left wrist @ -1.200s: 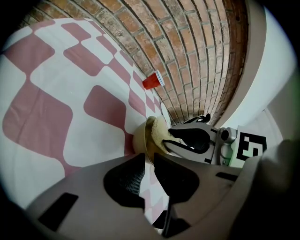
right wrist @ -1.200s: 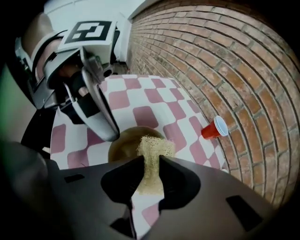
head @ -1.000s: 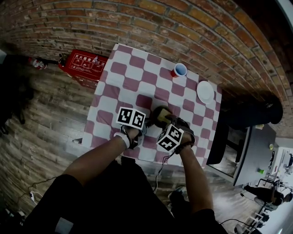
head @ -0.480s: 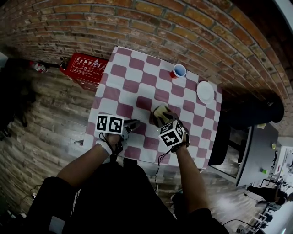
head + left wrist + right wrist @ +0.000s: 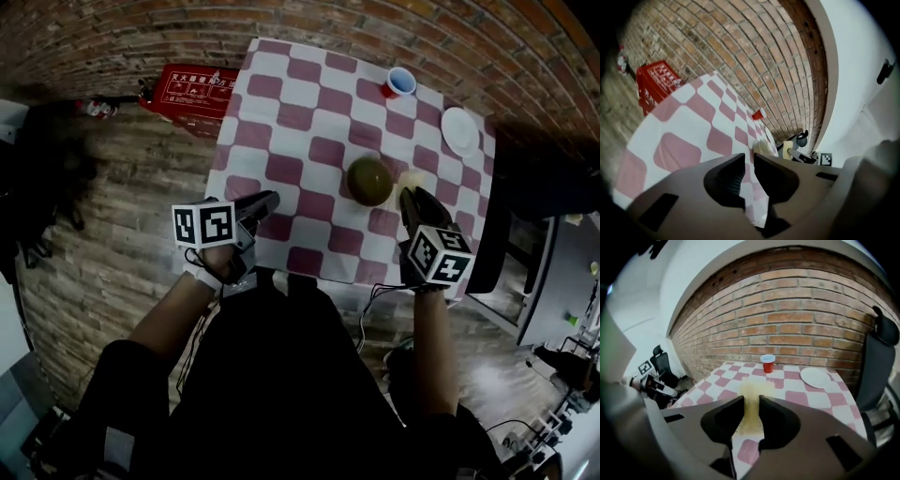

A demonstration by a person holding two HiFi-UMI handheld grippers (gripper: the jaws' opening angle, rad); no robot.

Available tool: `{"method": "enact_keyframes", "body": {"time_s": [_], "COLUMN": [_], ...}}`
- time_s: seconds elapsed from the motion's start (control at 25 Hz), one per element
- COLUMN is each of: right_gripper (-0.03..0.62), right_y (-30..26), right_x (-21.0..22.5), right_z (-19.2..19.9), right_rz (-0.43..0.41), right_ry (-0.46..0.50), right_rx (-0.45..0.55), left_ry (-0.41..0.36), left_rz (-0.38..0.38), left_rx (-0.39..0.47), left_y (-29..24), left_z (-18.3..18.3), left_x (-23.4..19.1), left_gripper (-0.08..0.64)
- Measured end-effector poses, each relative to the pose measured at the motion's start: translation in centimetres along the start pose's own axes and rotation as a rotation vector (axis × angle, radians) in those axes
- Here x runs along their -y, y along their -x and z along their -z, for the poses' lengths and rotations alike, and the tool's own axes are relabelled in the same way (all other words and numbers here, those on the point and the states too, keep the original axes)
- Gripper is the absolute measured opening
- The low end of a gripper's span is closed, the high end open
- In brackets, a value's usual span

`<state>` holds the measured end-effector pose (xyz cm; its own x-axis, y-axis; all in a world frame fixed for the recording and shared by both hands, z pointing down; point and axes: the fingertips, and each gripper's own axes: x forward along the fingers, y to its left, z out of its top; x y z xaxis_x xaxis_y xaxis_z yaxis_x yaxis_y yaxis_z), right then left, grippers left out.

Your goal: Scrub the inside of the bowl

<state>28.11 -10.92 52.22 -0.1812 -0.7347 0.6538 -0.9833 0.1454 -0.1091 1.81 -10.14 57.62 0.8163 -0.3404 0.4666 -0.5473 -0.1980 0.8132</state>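
The bowl (image 5: 369, 180) sits on the checked tablecloth (image 5: 281, 122), right of the table's middle. From my head view it reads as a small, round, olive-brown thing with a smooth sheen. I judge it rigid and fairly light, probably glazed, so it is likely to skate on the cloth once I press into it, and it could chip if it goes over the edge. I cannot tell its depth from here. The rim is the place to take it, and I would pinch it on the 9 o'clock side, which faces my free tool. The left gripper (image 5: 749, 157) hangs over the near-left corner of the table, at about 8 o'clock from the bowl and well apart from it. Its jaws are nearly together with only a thin slit between them, and nothing is in that slit. The right gripper (image 5: 751, 399) is clamped on a pale yellow sponge (image 5: 753, 391), which looks soft and squashy. The sponge is just beside the bowl at 3 o'clock. The near table edge lies close at 6 o'clock and the right edge at 3 o'clock, with a dark chair (image 5: 876, 366) beyond. A red cup (image 5: 398, 82) stands at 1 o'clock and a white plate (image 5: 460, 130) at 2 o'clock, both apart from the bowl. The open cloth runs from 9 to 12 o'clock.
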Motion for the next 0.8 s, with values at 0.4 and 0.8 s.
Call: {"method": "enact_keyframes", "body": {"time_s": [0.4,0.8], "right_gripper": [0.110,0.110], "right_y": [6.8,8.5], "right_x": [-10.1,-12.7], "right_z": [6.4,4.5], "right_rz": [-0.323,-0.468], "right_ry": [-0.209,-0.200], "right_rx": [0.015,0.105], "left_ry": [-0.467,-0.702], "left_rz": [-0.184,-0.188], "left_rx": [0.134,0.229], "left_y": [4.4,5.2], "left_z": [-4.1,-3.2], "left_x": [4.1,13.0], "left_gripper": [0.066,0.066]}}
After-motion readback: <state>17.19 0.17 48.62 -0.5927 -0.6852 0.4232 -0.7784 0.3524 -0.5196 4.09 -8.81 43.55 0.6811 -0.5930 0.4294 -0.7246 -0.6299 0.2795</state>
